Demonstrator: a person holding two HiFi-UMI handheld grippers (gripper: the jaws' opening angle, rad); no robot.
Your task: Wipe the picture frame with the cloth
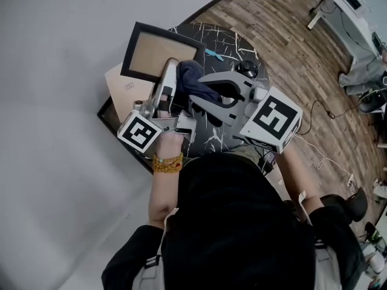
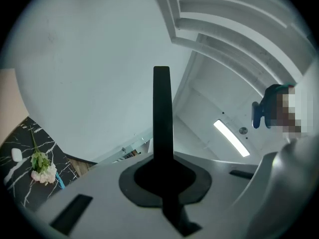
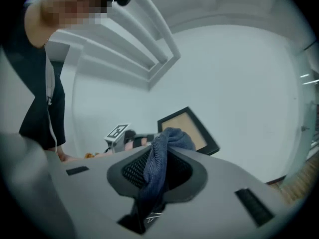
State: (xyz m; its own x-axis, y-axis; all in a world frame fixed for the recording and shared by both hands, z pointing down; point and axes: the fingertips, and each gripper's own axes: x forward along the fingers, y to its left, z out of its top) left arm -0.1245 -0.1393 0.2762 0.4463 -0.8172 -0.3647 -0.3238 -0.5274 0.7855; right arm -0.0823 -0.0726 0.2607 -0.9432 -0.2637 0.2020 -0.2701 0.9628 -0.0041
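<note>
Worktop (image 1: pixel 233 38): dark marble, upper centre of head view. Picture frame (image 1: pixel 158 52) tilted at upper left, lower edge pinched in my left gripper (image 1: pixel 170 66), fingers (image 1: pixel 165 83) closed. Right gripper (image 1: pixel 202 88) clamped the cloth (image 1: pixel 192 78). The frame's face lay just up-left of the cloth.

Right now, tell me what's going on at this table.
A person holds a claw in each hand. The left claw is shut on the edge of the black picture frame, holding it tilted up over the dark marbled table. The right claw is shut on a dark blue cloth, right beside the frame.
</note>
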